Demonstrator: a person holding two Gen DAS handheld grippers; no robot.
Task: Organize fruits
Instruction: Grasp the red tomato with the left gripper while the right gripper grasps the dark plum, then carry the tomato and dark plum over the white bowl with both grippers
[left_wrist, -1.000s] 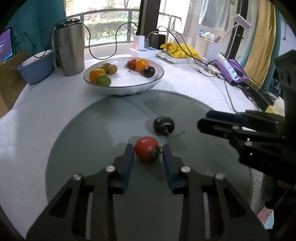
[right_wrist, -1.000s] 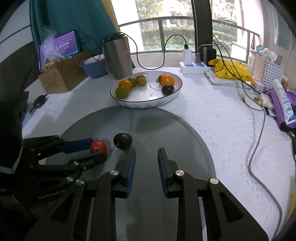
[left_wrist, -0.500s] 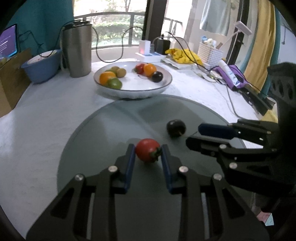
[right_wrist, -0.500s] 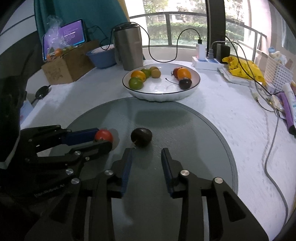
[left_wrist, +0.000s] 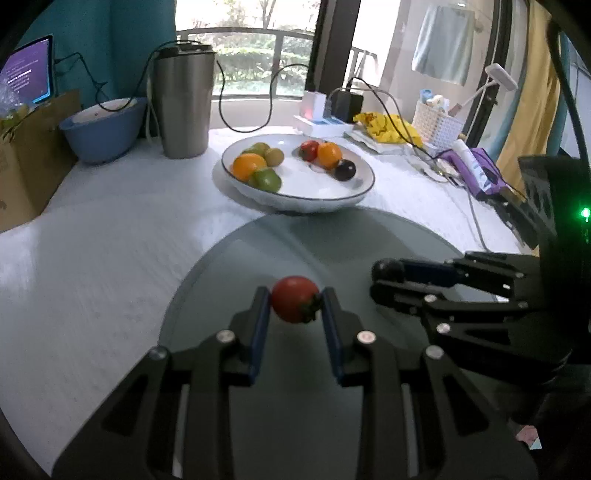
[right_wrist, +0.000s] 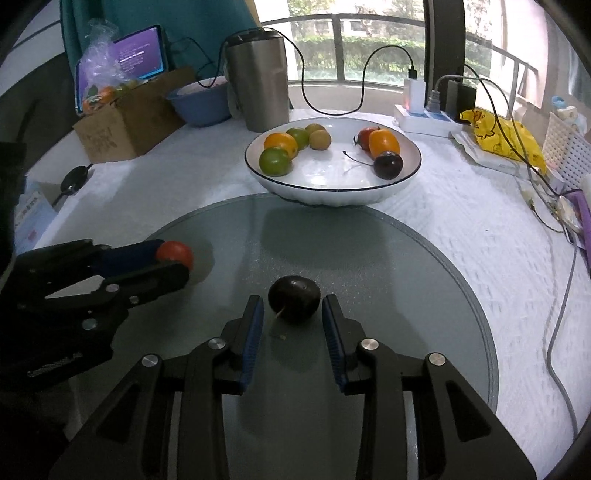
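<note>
2 loose fruits: both over the glass disc (right_wrist: 424, 266), short of the bowl (right_wrist: 332, 192).
Left gripper (left_wrist: 295, 301): clamps the red tomato (left_wrist: 295, 304).
Right gripper (right_wrist: 292, 312): jaws apart around the dark plum (right_wrist: 293, 304), no contact visible.
Risk: the round plum may roll off if the pads close off-centre.

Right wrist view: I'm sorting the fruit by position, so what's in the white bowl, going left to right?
Green lime → orange → yellow-brown fruit → upright orange fruit → dark plum, all in the white bowl.
</note>
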